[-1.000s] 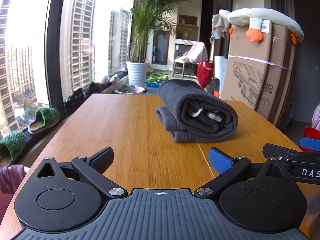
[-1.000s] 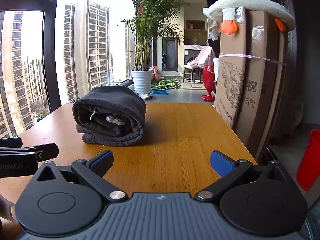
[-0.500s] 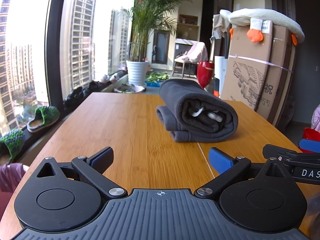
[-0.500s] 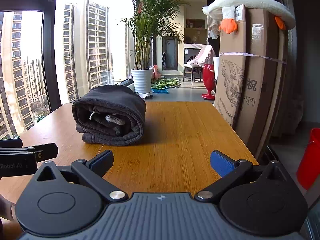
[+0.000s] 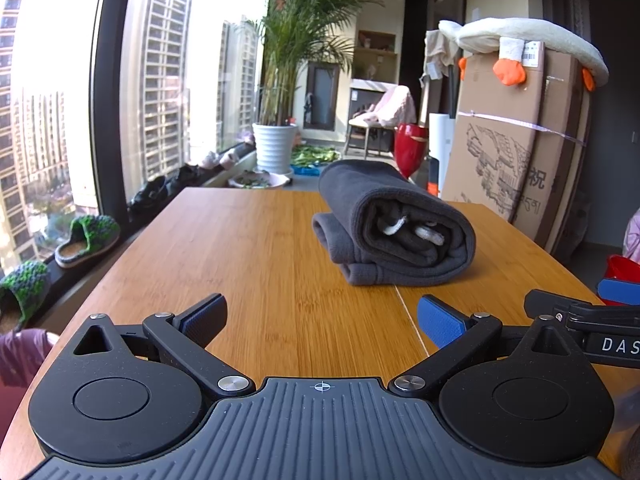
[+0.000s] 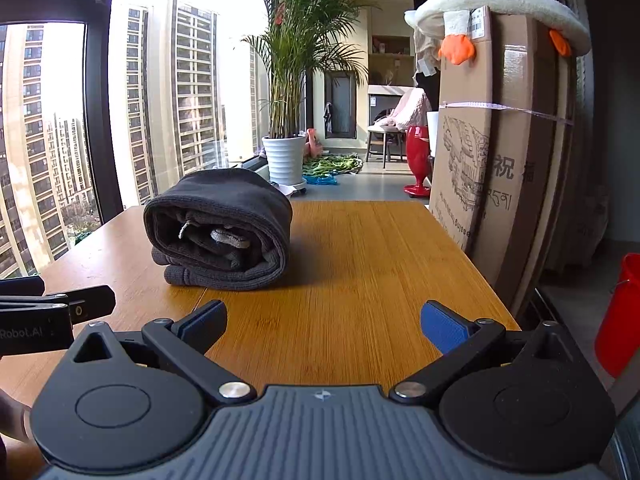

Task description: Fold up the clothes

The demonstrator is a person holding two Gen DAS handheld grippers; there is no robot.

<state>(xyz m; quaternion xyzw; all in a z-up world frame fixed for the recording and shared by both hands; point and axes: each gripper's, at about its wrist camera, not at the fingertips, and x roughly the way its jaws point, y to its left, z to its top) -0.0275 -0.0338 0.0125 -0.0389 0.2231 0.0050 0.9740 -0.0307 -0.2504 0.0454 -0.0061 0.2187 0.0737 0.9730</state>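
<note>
A dark grey garment (image 5: 394,226) lies folded into a thick bundle on the wooden table (image 5: 248,248), white drawstring ends showing inside the fold. In the right wrist view the same bundle (image 6: 224,226) sits left of centre. My left gripper (image 5: 320,318) is open, held low over the near table edge, well short of the bundle and to its left. My right gripper (image 6: 322,322) is also open with nothing between its blue pads, short of the bundle and to its right. Each gripper shows at the edge of the other's view.
A tall cardboard box (image 6: 492,160) with a plush toy (image 6: 500,4) on top leans along the table's right edge. A window with slippers (image 5: 86,236) on its sill runs along the left. A potted palm (image 5: 276,148), red vase (image 6: 418,160) and red bucket (image 6: 620,312) stand beyond.
</note>
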